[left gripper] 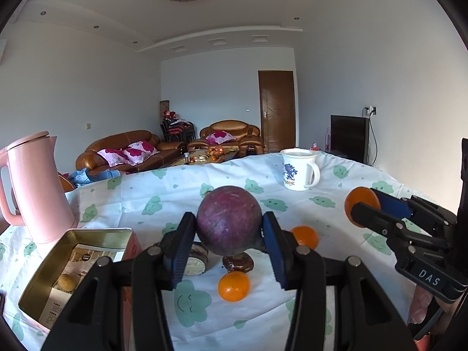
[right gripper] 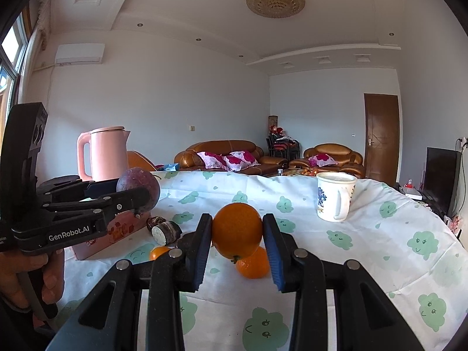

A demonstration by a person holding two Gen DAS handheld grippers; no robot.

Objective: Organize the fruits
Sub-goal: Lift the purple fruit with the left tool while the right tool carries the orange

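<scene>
1. Above the counter's [left gripper: 239, 172] near edge, the left hand-held gripper [left gripper: 229, 241] pinched a purple fruit [left gripper: 229, 219], lifted clear, probably bound for the open tin [left gripper: 41, 278] at the near left corner.
2. Rightward, the right hand-held gripper [right gripper: 237, 238] clamped an orange [right gripper: 237, 229], stem end down; both fruits were round, with no long axis to tell.
3. 2 oranges [left gripper: 234, 286] lay loose mid-counter.

Home living room, leather sofas [right gripper: 222, 155] (floral cushions), television [left gripper: 349, 138]

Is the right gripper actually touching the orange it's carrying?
Touching. In the right wrist view, both pads of the right gripper press against the sides of the orange, which hangs clear above the tablecloth.
</scene>
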